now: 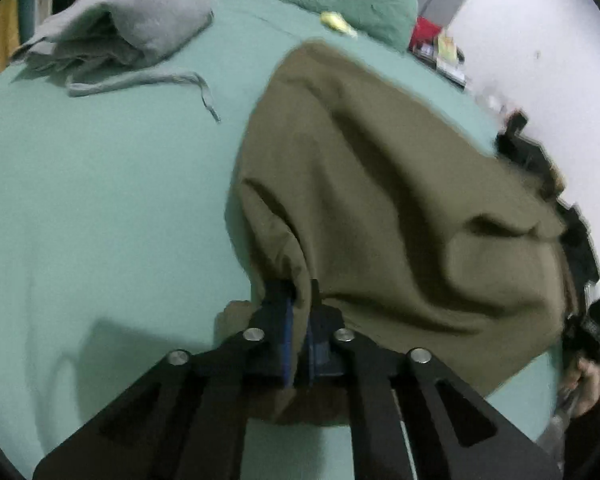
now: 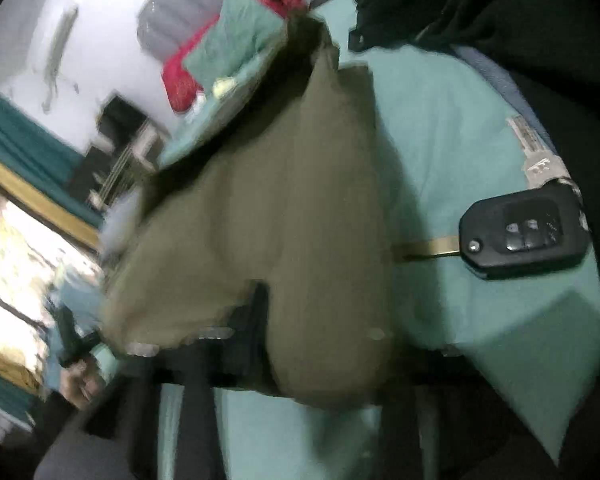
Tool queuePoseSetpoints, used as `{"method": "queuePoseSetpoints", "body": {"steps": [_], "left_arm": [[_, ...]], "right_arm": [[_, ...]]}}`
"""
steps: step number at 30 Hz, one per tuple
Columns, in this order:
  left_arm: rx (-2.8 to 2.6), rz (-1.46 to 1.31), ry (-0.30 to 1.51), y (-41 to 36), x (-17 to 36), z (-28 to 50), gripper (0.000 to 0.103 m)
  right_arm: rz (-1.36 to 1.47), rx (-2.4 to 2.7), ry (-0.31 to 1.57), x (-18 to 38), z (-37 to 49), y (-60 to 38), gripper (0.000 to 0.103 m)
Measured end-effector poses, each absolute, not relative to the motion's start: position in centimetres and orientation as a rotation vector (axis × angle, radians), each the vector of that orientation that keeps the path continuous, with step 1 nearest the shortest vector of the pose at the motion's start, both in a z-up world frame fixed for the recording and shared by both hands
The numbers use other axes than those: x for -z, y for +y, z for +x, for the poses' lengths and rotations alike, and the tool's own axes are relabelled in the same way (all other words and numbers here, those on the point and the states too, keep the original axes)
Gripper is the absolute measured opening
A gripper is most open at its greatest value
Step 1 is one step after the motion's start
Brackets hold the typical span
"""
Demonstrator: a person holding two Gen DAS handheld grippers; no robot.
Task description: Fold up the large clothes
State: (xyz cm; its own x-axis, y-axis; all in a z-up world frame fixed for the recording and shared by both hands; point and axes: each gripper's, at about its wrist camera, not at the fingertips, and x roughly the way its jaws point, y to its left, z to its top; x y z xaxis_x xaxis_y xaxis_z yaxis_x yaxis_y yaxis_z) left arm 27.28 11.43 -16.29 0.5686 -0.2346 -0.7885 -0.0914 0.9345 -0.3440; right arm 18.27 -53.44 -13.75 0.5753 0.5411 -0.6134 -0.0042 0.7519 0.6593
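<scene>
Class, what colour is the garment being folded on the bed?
Olive brown garment; left wrist view shows it best.

left claw pinched shut on cloth, right claw blurred, cloth-draped

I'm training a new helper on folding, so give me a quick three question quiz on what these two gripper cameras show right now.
1. True or false: the left gripper is shut on the olive garment.
2. Which lies folded at the far side of the green bed sheet? A) grey hoodie B) blue jeans C) white towel
3. Name the small object lying on the sheet beside the garment in the right wrist view.

Key: 1 true. 2 A. 3 a black car key.
</scene>
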Motion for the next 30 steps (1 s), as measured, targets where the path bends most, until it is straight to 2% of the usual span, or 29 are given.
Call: {"method": "queuePoseSetpoints", "body": {"steps": [10,16,18,19,20,21,23,27,30], "left_arm": [[0.108,-0.373,0.924,12.2,9.6,16.7,0.002],[0.232,-0.264,1.065,9.5,9.4,10.7,0.005],[0.255,-0.237,1.113,9.0,10.2,9.8,0.007],[0.253,-0.22,1.124,8.9,10.5,9.9,0.01],[0.242,-0.221,1.123,9.0,10.7,10.2,0.018],[0.21,-0.236,1.112,9.4,10.5,10.5,0.036],[0.183,-0.257,1.07,9.7,9.4,11.0,0.062],[0.19,-0.241,0.95,9.3,6.8,13.5,0.063],[0.188,-0.173,0.943,8.2,7.2,17.2,0.064]], "right_arm": [[0.53,-0.453,0.885,6.3,12.3,-52.9,0.018],[0.483,-0.469,0.925,5.5,7.2,-54.5,0.018],[0.443,-0.452,0.985,6.4,6.6,-54.7,0.023],[0.429,-0.444,1.021,7.2,6.8,-54.5,0.024],[0.417,-0.429,1.058,8.1,6.8,-54.5,0.027],[0.398,-0.395,1.088,8.9,7.0,-54.4,0.034],[0.397,-0.365,1.067,9.1,7.0,-54.5,0.04],[0.425,-0.335,0.972,7.7,7.4,-54.5,0.056],[0.376,-0.31,0.92,6.3,7.9,-53.7,0.056]]}}
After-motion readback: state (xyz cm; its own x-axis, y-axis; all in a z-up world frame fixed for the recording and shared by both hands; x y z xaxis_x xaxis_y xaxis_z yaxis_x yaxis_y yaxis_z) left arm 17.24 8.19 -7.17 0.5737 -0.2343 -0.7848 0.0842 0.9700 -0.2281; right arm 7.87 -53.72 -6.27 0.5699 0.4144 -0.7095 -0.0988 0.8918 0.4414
